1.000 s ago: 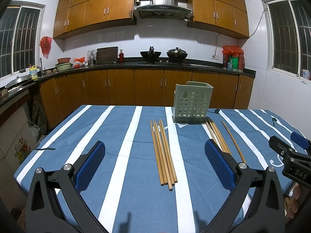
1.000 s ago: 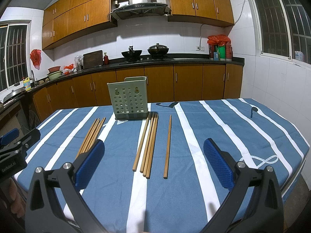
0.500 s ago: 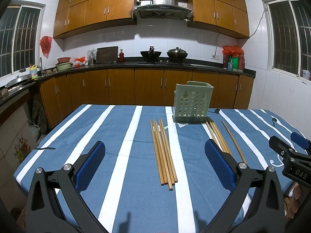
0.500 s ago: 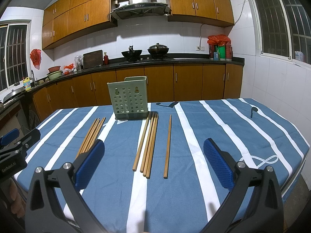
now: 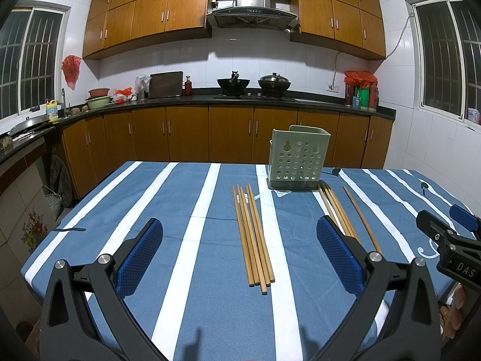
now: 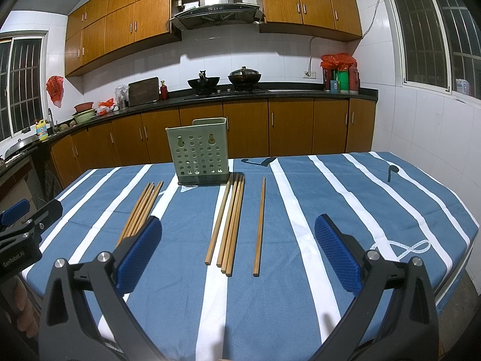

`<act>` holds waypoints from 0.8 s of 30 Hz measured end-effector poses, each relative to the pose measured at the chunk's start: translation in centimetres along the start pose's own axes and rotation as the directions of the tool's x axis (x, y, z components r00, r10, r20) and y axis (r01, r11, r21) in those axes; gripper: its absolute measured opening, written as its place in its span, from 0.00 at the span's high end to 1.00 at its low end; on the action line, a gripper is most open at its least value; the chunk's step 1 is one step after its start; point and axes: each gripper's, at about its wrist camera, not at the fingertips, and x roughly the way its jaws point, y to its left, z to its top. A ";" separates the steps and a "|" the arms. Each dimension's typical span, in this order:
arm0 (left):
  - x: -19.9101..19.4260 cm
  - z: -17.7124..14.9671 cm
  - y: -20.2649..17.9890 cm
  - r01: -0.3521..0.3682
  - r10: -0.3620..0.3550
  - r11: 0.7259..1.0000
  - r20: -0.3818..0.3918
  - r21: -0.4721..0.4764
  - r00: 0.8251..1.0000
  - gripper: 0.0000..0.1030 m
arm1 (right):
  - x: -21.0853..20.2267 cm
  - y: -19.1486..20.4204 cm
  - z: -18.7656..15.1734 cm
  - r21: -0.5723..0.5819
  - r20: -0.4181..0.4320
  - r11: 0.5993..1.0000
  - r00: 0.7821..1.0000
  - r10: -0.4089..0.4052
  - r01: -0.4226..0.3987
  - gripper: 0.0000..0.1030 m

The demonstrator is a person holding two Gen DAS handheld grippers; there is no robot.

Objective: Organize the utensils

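A green perforated utensil holder (image 5: 297, 162) (image 6: 200, 158) stands upright at the far middle of the blue striped table (image 5: 150, 204) (image 6: 360, 210). Several wooden chopsticks lie flat before it: a left bundle (image 5: 254, 237) (image 6: 141, 210), a right bundle (image 5: 336, 210) (image 6: 230, 222) and a single stick (image 5: 360, 219) (image 6: 260, 222). My left gripper (image 5: 237, 225) is open, hovering above the table with the left bundle lying between its blue pads (image 5: 139, 255). My right gripper (image 6: 237, 225) is open above the right bundle and the single stick. Neither holds anything.
Each gripper shows at the other view's edge: the right gripper's body (image 5: 445, 240) and the left gripper's body (image 6: 27, 228), with a person's fingers (image 6: 21, 300) below it. The table's near edge lies just under the grippers. Kitchen counters with woks (image 5: 234, 84) stand behind.
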 end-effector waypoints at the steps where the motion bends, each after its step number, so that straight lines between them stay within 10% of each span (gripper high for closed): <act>1: 0.0 0.0 0.0 0.001 -0.001 1.000 -0.001 0.000 1.000 0.02 | 0.0 0.0 0.0 0.000 0.000 1.000 1.000 0.000 0.000 0.04; 16: 2.1 -0.5 1.3 -0.031 0.031 1.000 -0.078 0.002 0.996 0.02 | 2.2 -0.2 -0.3 0.018 -0.066 1.000 0.998 -0.024 0.025 0.04; 24: 7.1 -0.9 2.2 -0.039 0.040 0.999 -0.218 0.008 0.975 0.03 | 9.0 -2.6 -0.7 0.070 -0.276 0.995 0.960 -0.049 0.071 0.15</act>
